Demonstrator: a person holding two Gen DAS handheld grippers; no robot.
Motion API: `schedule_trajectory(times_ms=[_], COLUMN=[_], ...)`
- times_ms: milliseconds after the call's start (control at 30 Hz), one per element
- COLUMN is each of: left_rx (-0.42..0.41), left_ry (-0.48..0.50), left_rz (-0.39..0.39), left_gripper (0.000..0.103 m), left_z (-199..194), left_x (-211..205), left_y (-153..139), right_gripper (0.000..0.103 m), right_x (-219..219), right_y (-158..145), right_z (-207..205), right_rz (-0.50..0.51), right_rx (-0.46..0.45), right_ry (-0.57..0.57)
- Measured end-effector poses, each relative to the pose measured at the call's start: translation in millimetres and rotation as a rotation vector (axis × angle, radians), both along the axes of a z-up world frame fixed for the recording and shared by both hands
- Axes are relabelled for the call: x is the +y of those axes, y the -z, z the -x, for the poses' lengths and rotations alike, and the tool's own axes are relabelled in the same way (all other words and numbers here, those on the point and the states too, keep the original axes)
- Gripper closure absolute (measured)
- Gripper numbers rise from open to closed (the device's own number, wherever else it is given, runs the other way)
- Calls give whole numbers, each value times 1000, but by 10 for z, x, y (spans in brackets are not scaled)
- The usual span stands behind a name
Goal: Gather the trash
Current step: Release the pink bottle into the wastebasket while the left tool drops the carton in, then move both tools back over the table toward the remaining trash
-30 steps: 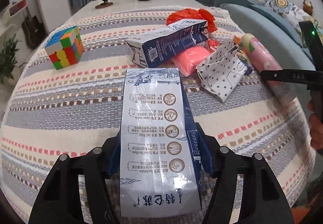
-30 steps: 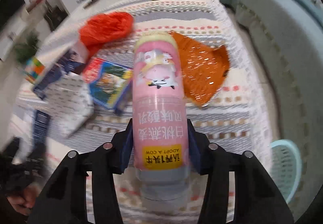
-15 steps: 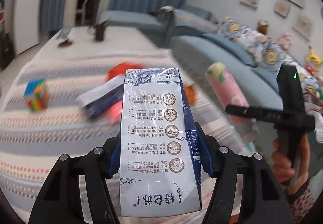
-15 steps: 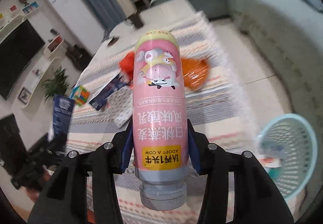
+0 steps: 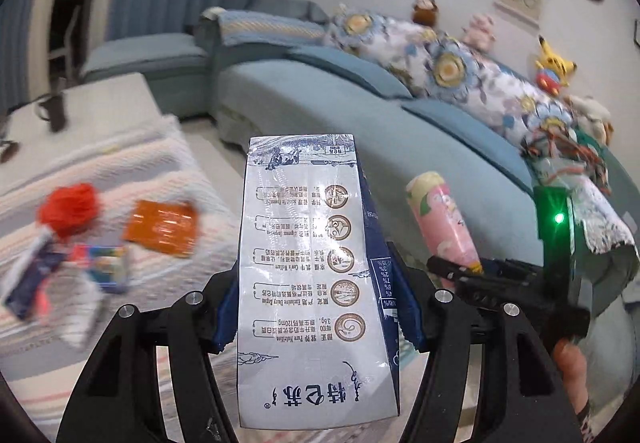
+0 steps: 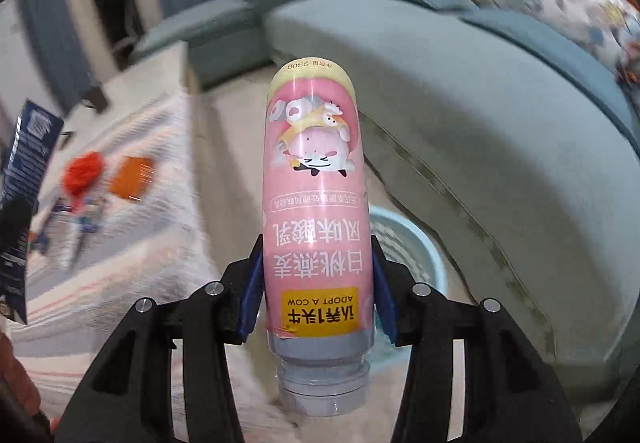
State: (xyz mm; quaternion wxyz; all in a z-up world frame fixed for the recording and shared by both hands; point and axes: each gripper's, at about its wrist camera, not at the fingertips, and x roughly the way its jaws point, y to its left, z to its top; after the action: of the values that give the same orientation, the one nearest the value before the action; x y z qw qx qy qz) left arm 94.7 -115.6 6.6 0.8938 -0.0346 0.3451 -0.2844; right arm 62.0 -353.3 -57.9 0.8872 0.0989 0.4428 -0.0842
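My left gripper (image 5: 316, 307) is shut on a blue-and-white milk carton (image 5: 312, 283), held up in the air beside the table. In the right wrist view my right gripper (image 6: 318, 299) is shut on a pink yogurt bottle (image 6: 314, 203), cap end toward the camera. That bottle (image 5: 440, 219) and the right gripper (image 5: 472, 275) also show at the right of the left wrist view. Behind the bottle, on the floor by the sofa, part of a light-blue mesh basket (image 6: 408, 243) shows. The carton's edge (image 6: 24, 171) appears at the far left.
More litter lies on the striped tablecloth (image 5: 152, 171): a red plastic bag (image 5: 70, 207), an orange wrapper (image 5: 162, 227), a colourful packet (image 5: 104, 267) and a second blue carton (image 5: 28, 283). A teal sofa (image 5: 360, 111) curves along the right, with floor between it and the table.
Both grippers have swung right and upward away from the table centre, still holding carton and bottle. The view turned from the tabletop to the sofa, and the basket came closer behind the bottle.
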Motion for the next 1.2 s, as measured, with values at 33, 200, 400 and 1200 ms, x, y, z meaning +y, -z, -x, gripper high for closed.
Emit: schedule_trajectory(times_ms=[33,200,400,1200], left_rx=[25,124,177,-33], left_ry=[27,113,135,-73], left_rz=[-2,12,12,10], left_gripper=[42,42,38,24], left_z=[-54,-201,-308,-160], left_x=[-148,-514,-707,648], left_y=[114,566,885,23], right_gripper=[59,58,58,39], right_x=[-96,-377,-554,914], right_y=[130,678,1132,54], right_z=[8,3,-69,-4], right_rz=[-10,-65,-122,-10], right_rx=[25,121,178,-123], right_ry=[19,87,123,-202])
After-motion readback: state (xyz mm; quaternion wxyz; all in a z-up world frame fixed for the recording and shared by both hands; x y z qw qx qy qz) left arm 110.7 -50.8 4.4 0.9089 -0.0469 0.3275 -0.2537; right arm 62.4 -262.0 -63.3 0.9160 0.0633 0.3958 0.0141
